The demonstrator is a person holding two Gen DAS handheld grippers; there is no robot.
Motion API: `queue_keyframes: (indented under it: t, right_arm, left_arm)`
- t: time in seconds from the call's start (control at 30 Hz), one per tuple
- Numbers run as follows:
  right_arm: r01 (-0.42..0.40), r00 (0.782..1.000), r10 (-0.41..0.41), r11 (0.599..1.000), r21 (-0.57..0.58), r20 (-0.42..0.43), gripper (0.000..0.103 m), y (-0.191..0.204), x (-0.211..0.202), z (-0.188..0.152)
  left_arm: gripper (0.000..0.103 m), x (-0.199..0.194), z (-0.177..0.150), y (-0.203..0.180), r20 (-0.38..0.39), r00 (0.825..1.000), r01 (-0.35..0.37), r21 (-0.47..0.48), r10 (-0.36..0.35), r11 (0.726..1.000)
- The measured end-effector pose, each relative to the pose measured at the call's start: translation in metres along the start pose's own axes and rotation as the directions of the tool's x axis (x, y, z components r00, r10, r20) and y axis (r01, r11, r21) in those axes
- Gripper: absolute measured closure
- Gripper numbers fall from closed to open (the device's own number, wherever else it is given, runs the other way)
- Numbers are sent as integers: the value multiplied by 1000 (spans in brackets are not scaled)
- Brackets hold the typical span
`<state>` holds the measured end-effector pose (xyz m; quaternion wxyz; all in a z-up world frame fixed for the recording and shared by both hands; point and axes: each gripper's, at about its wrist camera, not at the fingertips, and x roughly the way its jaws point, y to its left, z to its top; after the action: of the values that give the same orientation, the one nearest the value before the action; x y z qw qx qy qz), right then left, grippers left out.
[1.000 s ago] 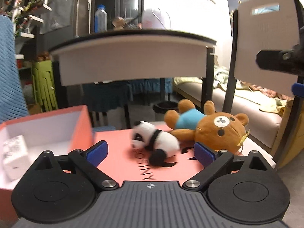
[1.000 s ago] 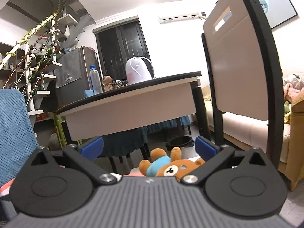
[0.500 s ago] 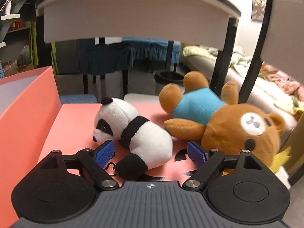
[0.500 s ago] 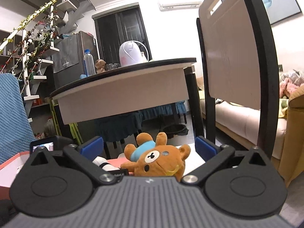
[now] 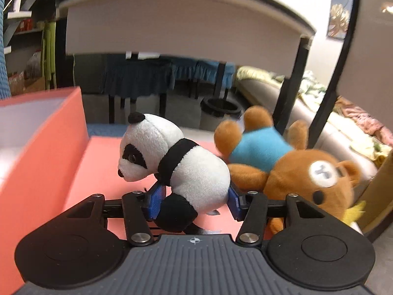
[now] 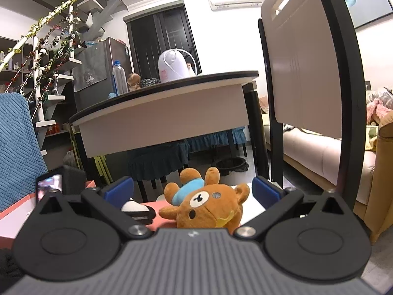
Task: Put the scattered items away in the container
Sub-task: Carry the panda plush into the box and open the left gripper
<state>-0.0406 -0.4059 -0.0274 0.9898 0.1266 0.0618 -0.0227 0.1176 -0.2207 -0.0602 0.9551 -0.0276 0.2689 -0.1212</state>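
A black-and-white plush panda stands tilted on the pink lid, head toward the left. My left gripper is shut on its rear body, with a blue pad pressed into each flank. Right beside it lies a brown teddy bear in a blue shirt, on its back and touching the panda. The pink box rises at the left, white inside. In the right wrist view my right gripper is open above the teddy bear, which shows between its fingers, apart from them. A bit of the panda shows at left.
A round-edged table stands behind, a chair back close on the right, a sofa beyond it. A black bin sits on the floor under the table. Blue knitted fabric fills the left edge.
My left gripper moved in and closed on the panda's body, and the panda's head has tipped upward. My right gripper came lower and closer over the bear, still open.
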Motion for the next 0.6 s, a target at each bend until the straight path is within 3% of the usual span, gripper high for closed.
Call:
queue_keyframes:
  t: [0.23, 0.37, 0.5, 0.6]
  right_arm:
    - [-8, 998, 9, 1000, -27, 65, 0, 19, -10, 4]
    - [-5, 997, 9, 999, -44, 75, 0, 30, -10, 2]
    - [-12, 997, 17, 998, -60, 76, 0, 41, -10, 0]
    - [-21, 997, 26, 997, -70, 73, 0, 46, -10, -2]
  left_arm:
    - [46, -79, 20, 27, 120, 991, 53, 18, -55, 998]
    - [46, -118, 45, 60, 165, 986, 37, -11, -35, 999]
    - [46, -124, 74, 103, 113, 993, -35, -39, 40, 999]
    - [46, -102, 93, 136, 20, 993, -118, -49, 119, 992]
